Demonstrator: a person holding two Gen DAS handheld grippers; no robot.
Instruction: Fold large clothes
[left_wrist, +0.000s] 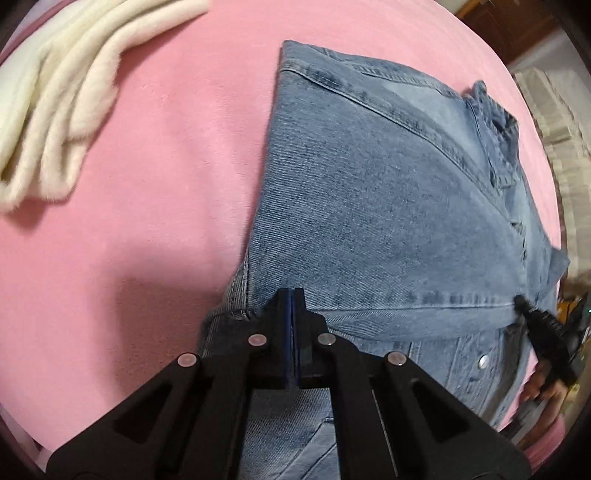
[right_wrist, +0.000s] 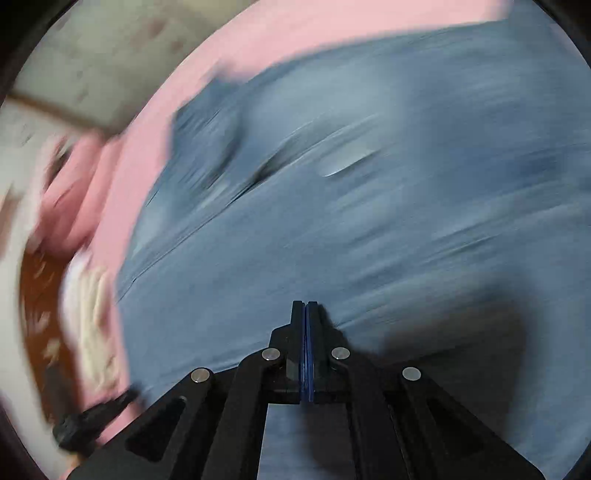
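Both grippers' fingers together over denim jacket (left_wrist: 388, 206); cream fleece (left_wrist: 70, 92) well aside.

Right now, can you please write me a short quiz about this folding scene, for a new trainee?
1. True or false: the left gripper has its jaws shut.
2. What colour is the cover under the denim jacket? A) pink B) green C) grey
3. Fill in: the fluffy garment lying apart from the jacket is ____ in colour.

Key: 1 true; 2 A; 3 cream-white.
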